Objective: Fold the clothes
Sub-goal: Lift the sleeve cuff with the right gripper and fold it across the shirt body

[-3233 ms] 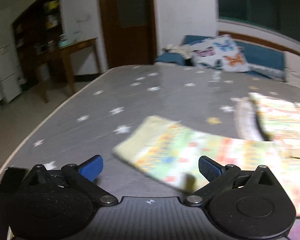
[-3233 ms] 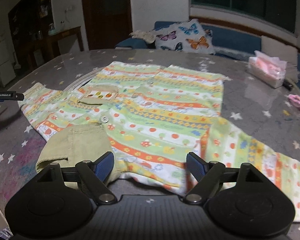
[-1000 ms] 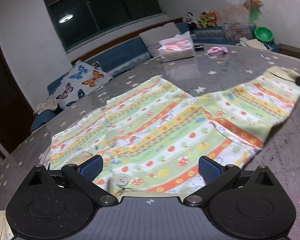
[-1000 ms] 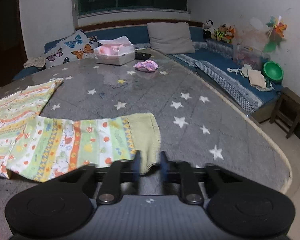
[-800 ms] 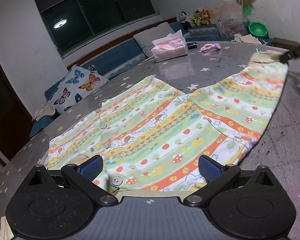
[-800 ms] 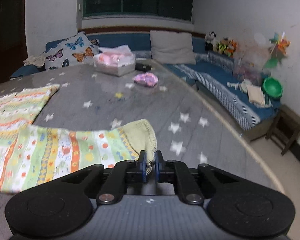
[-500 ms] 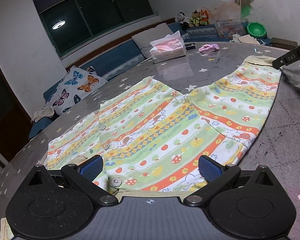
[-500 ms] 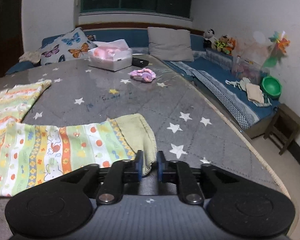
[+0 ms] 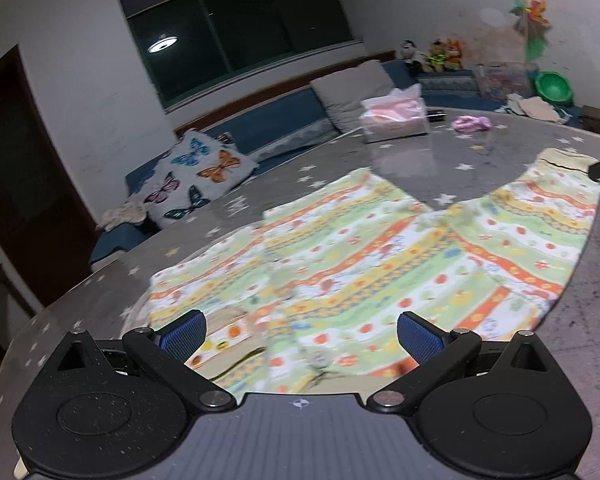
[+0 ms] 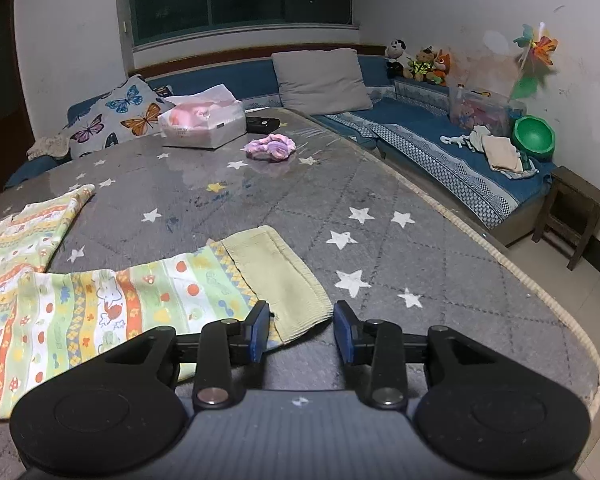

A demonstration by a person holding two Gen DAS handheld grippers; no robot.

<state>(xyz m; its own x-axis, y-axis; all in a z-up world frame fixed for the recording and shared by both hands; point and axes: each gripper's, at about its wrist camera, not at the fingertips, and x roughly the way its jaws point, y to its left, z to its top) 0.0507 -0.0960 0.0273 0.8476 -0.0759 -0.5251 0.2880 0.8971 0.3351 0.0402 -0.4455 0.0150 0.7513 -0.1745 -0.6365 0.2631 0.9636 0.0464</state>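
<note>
The striped, fruit-printed cotton top lies spread on the grey star-patterned surface. The right hand-held gripper is opening, releasing the straightened sleeve's cuff; the left hand-held gripper gapes empty. Next, I judge, comes folding the sleeve inward.

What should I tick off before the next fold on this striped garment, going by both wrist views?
1. Right gripper has let go of the cuff: ok. Its jaws are opening, and the cuff's corner lies between the pads without being pinched.
2. Left gripper is free: ok, open with nothing gripped, over the garment's near edge.
3. Sleeve is stretched out flat on the table: ok.
4. Garment body is smooth: cannot tell, the left wrist view is blurred.
5. Fold area is clear of clutter: ok. The tissue box and purple scrunchie sit at the far end, apart from the cloth.
</note>
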